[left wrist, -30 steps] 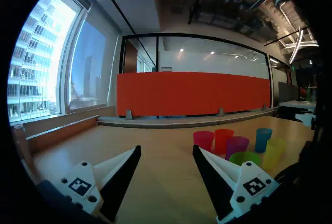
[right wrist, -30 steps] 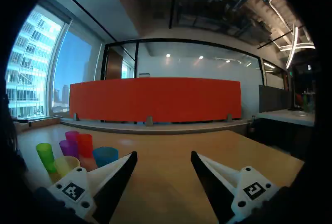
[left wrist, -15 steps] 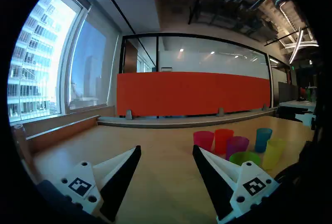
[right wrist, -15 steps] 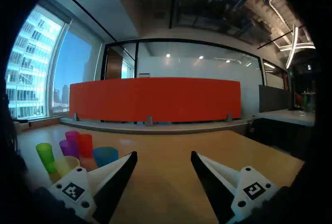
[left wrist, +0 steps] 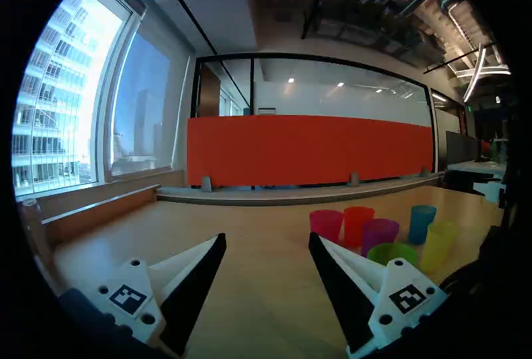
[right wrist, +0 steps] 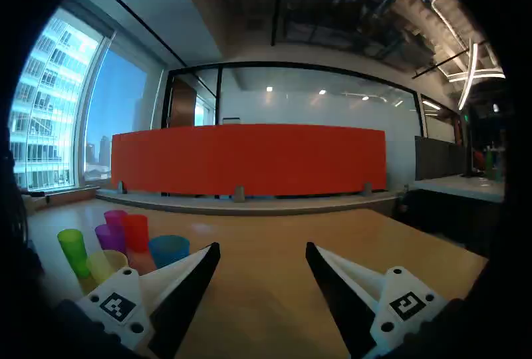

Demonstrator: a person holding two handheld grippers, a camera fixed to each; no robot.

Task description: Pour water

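We judge the plastic cups (left wrist: 379,233) light, slippery, best pinched mid-wall; left gripper (left wrist: 266,246) and right gripper (right wrist: 263,252) gape empty

A long orange panel (left wrist: 306,149) runs along the far edge of a pale wooden table (left wrist: 266,226), with a glass wall (left wrist: 332,90) rising behind it. Tall windows (left wrist: 133,119) at the left look out on sunlit towers (left wrist: 46,100). Overhead, bare pipes (left wrist: 405,0) and bright light strips (left wrist: 480,70) cross the dark ceiling. A white counter (right wrist: 459,187) stands off to the right.
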